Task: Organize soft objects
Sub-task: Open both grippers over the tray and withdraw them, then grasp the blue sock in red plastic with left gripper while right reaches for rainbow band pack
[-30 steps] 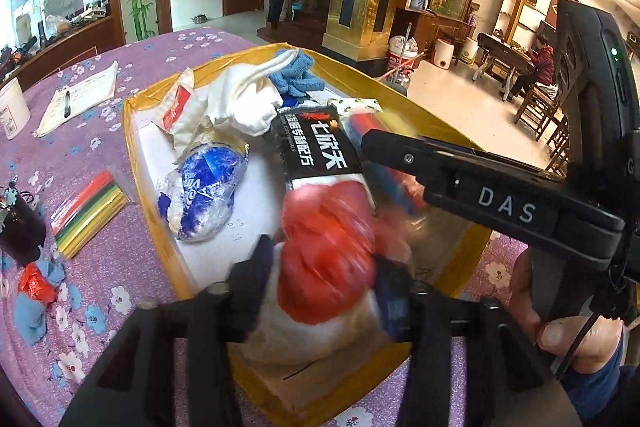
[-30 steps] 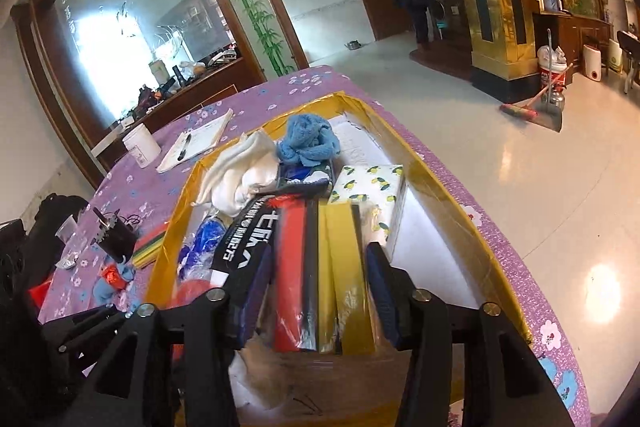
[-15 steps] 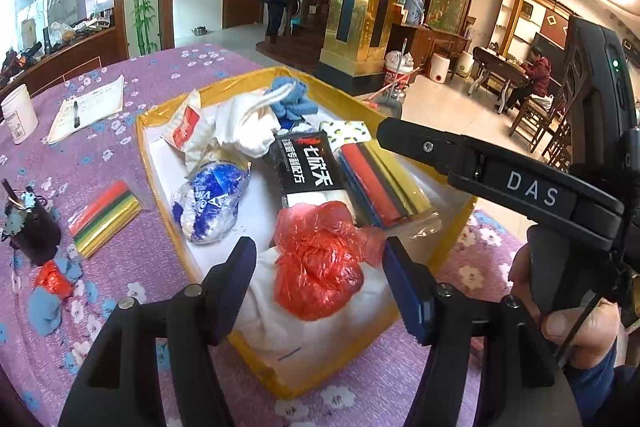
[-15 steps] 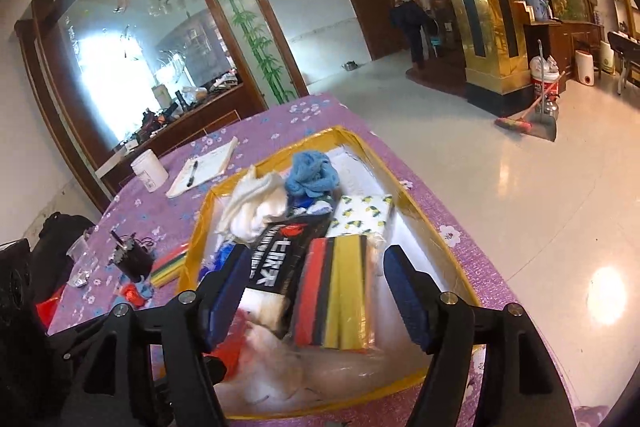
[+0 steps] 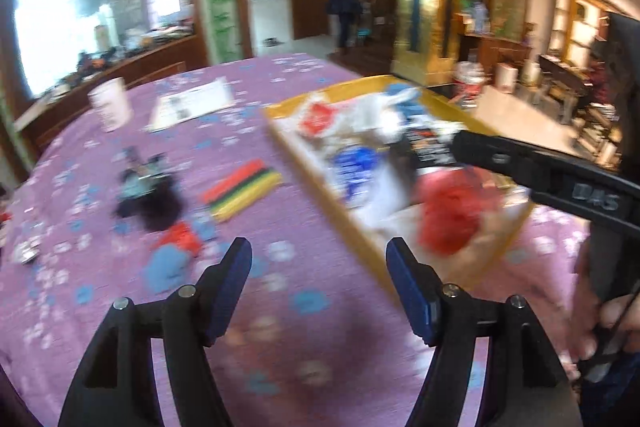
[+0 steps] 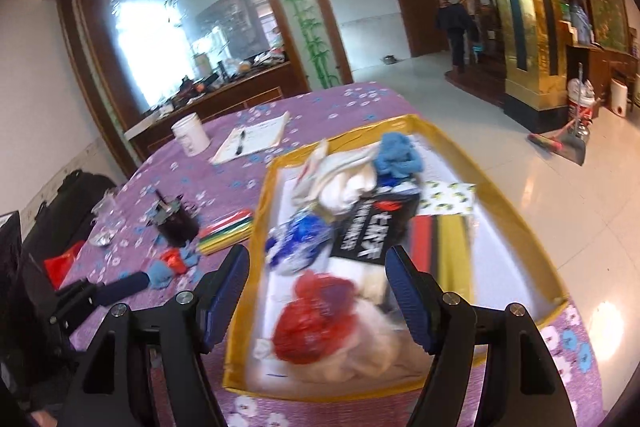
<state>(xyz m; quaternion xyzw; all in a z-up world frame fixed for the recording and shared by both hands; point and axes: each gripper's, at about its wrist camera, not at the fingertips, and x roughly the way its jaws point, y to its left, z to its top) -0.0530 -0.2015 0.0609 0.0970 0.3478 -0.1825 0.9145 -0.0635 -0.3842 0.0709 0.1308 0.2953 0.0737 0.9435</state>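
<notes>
A yellow-rimmed tray [image 6: 516,203] holds a red plastic bag [image 6: 316,315], a blue-and-white bag [image 6: 300,239], a black packet [image 6: 372,231], white cloth [image 6: 344,183], a blue cloth [image 6: 396,155] and a striped pack [image 6: 440,247]. My right gripper [image 6: 318,291] is open and empty above the tray's near end. My left gripper [image 5: 318,287] is open and empty over the purple tablecloth, left of the tray [image 5: 304,163]. A second striped pack [image 5: 240,195] and a blue and red soft item [image 5: 172,259] lie on the cloth ahead of it.
A dark cup [image 6: 176,223], a white cup [image 6: 190,139] and a notepad with a pen [image 6: 252,139] stand on the purple tablecloth [image 5: 280,347] left of the tray. The right gripper's body [image 5: 560,183] crosses the left wrist view. The table edge lies right of the tray.
Both grippers have pulled back from the tray, empty and open. The left one has swung left over the tablecloth. The red bag and striped pack stay in the tray.
</notes>
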